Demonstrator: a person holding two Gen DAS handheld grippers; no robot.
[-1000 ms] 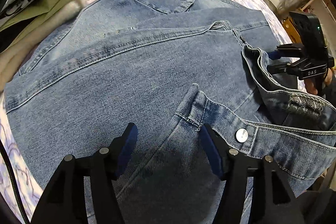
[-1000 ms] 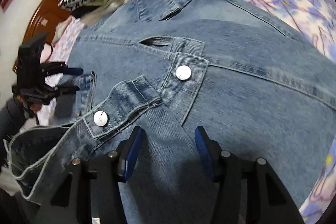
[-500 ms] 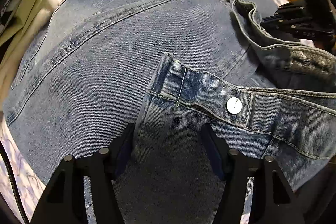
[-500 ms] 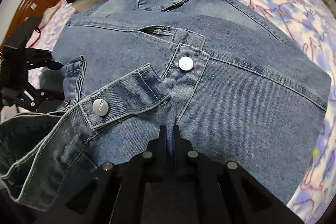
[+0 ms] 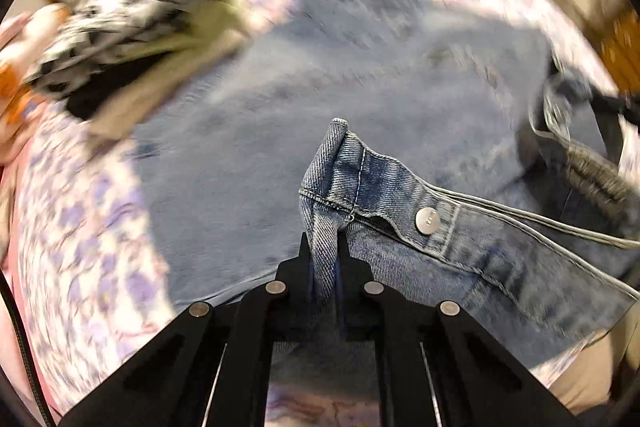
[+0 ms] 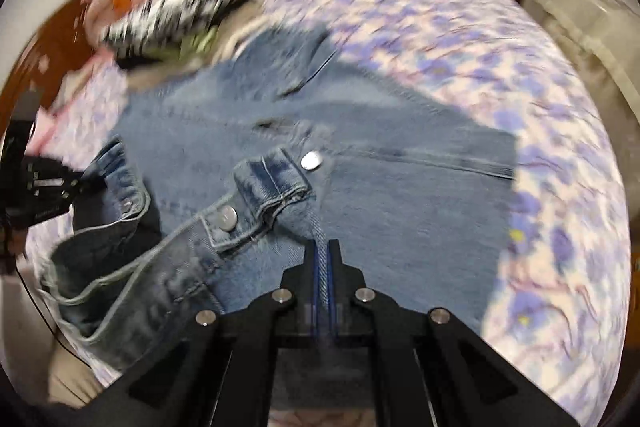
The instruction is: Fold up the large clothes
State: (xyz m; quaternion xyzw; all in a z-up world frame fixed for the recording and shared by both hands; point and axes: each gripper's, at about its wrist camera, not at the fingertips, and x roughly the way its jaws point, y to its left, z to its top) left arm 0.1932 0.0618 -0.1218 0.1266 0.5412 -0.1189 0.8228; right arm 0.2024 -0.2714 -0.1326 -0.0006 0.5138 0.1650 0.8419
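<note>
Left black two-finger gripper [image 5: 324,259]: clamped on a pinched fold of one faded blue denim jacket [image 5: 280,147] beside its cuff. Right black two-finger gripper [image 6: 322,263]: closed on a fold of the same jacket. Jacket: spread on a purple-flowered bedspread [image 6: 460,39], long axis running away from both cameras, collar [image 6: 292,55] farthest; two silver snap buttons [image 6: 312,160] visible. Beyond: one black-and-white patterned cloth pile [image 6: 180,11], blurred.

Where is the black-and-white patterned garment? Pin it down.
In both wrist views the black-and-white garment lies upper left on the floral bedspread, atop a green cloth, just beyond the denim jacket's collar end.
</note>
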